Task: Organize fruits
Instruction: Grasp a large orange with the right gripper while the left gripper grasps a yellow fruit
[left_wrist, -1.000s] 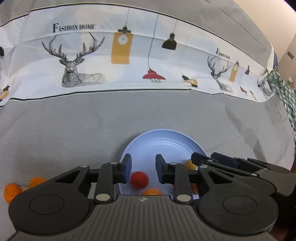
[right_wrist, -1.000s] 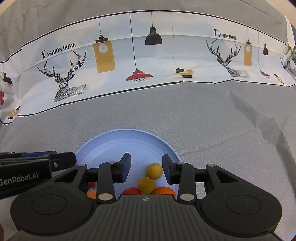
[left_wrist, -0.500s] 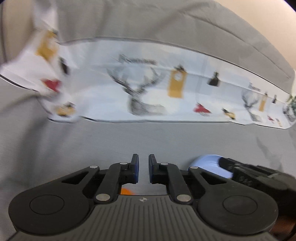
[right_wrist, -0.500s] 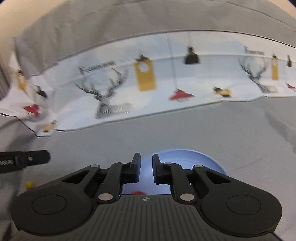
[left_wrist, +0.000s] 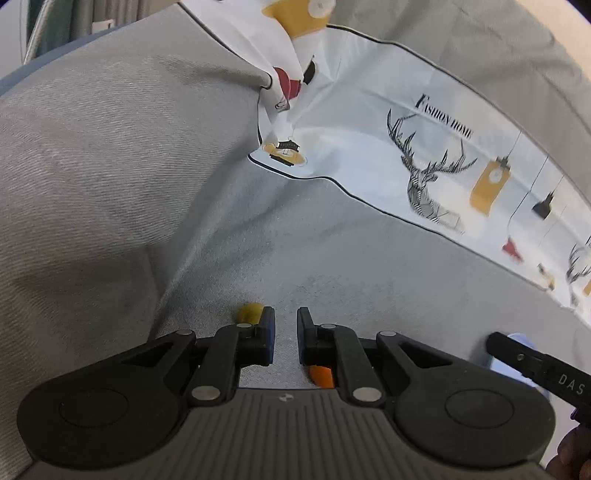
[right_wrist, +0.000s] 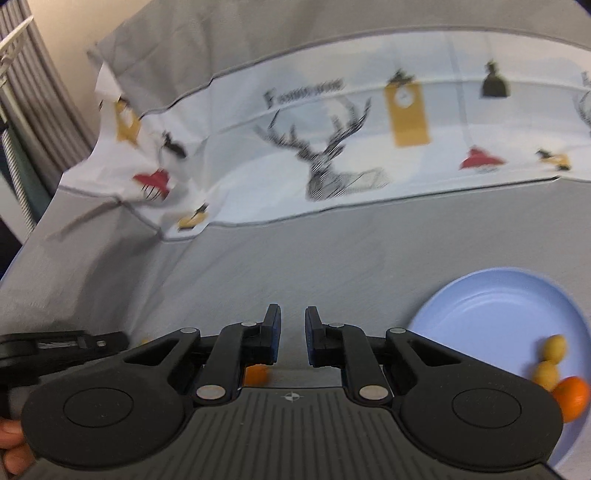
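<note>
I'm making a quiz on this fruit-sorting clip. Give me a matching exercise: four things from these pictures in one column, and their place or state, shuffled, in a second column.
Things:
1. two small yellow fruits
2. blue plate
3. left tool
4. lone yellow fruit

Place or state:
A. shut, with nothing between its fingers
B. on the grey cloth, beside the left tool's left finger
C. lower right of the right wrist view, on the grey cloth
D. on the plate, next to an orange fruit

Pairs: 1-D, 2-C, 3-A, 4-B

Left gripper (left_wrist: 283, 325), right gripper (right_wrist: 292, 323): fingers closed, empty.
</note>
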